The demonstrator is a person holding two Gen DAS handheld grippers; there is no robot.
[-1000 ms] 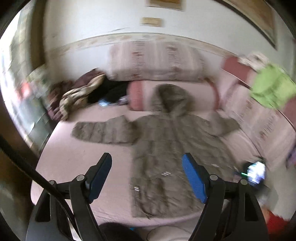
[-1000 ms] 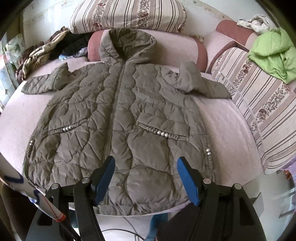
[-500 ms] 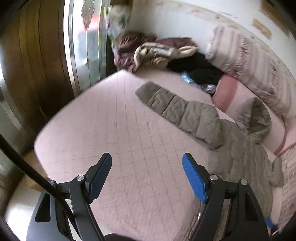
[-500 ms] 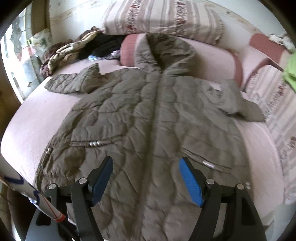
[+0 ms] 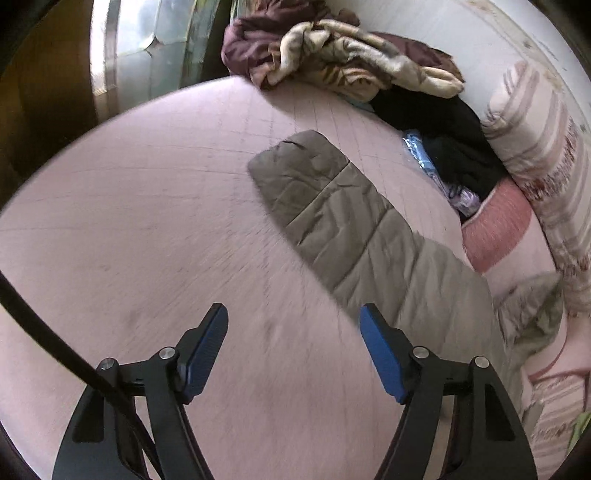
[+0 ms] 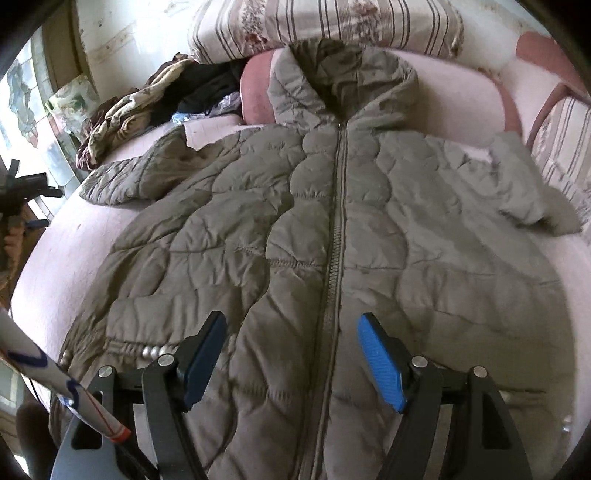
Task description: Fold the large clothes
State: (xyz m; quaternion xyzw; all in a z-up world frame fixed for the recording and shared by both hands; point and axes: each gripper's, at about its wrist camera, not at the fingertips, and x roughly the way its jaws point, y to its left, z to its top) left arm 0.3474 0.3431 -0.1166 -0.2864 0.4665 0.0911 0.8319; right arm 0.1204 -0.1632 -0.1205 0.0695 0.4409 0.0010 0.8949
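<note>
A large olive-grey quilted hooded coat [image 6: 332,229] lies flat, front up and zipped, on a pink bed [image 6: 55,251]. Its hood rests on a pink bolster. My right gripper [image 6: 291,325] is open and empty, low over the coat's lower front, straddling the zipper. In the left wrist view the coat's left sleeve [image 5: 332,221] stretches across the pink sheet [image 5: 129,221]. My left gripper [image 5: 293,317] is open and empty above the sheet, just short of the sleeve, its right finger near the sleeve's edge.
A heap of brown, beige and black clothes [image 5: 343,62] lies at the bed's far corner by a window [image 5: 147,44]. Striped pillows [image 6: 325,26] and a pink bolster [image 5: 498,229] line the head. A striped cushion [image 6: 565,147] borders the right side.
My left gripper swung left and moved down close to the coat's left sleeve. My right gripper moved forward and lower over the coat, nearer the zipper.
</note>
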